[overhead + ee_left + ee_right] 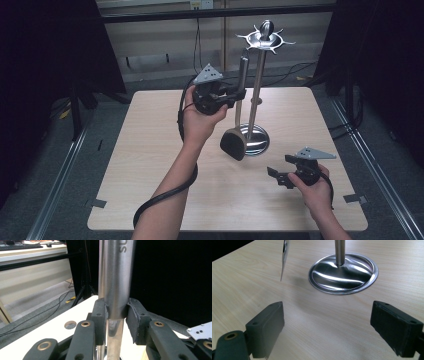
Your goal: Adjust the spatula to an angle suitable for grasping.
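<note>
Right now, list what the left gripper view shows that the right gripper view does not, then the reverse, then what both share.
Left gripper view alone: the left claw clamped on the utensil's metal handle, lettering on that handle, and floor with cables beyond the table edge.

Right gripper view alone: the open right claw with nothing between its pads, the stand's round base with its pole rising from it, and the utensil's thin blade hanging above the table.

Both: the pale wooden table.

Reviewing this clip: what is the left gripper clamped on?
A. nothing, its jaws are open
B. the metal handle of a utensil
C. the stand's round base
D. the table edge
B: the left gripper has its pads pressed on the steel utensil handle, beside the stand.
</note>
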The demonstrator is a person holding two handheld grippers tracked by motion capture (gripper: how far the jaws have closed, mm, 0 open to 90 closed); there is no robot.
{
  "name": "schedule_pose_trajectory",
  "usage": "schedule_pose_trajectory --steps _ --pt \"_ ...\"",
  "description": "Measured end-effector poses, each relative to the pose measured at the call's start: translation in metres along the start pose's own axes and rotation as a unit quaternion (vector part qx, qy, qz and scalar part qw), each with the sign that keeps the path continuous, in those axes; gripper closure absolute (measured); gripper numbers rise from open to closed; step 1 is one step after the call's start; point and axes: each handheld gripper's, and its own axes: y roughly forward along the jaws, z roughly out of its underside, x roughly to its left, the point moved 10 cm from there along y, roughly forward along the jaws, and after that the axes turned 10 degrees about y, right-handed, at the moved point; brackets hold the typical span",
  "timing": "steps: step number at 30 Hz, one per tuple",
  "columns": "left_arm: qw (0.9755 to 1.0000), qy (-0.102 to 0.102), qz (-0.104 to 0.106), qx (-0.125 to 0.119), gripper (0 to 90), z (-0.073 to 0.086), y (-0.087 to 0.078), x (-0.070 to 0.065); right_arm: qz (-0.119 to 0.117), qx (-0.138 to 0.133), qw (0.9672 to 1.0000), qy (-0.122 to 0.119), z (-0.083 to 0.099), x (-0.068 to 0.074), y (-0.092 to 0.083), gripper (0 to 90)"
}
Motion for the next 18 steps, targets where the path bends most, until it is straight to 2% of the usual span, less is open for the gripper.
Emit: schedule_pose_trajectory --steps 11,18 --pt "1.0000 -0.004 -0.004 -0.009 69.5 -0.0003 0.0044 -0.0003 0.001 0.000 1.0000 0.000 0.0001 0.0004 -0.0002 11.7" --pt "1.0000 0.002 -0.002 -0.007 69.4 -0.0002 0.0054 0.0009 0.000 0.000 1.0000 -0.001 -0.0002 0.0004 -0.0003 11.7"
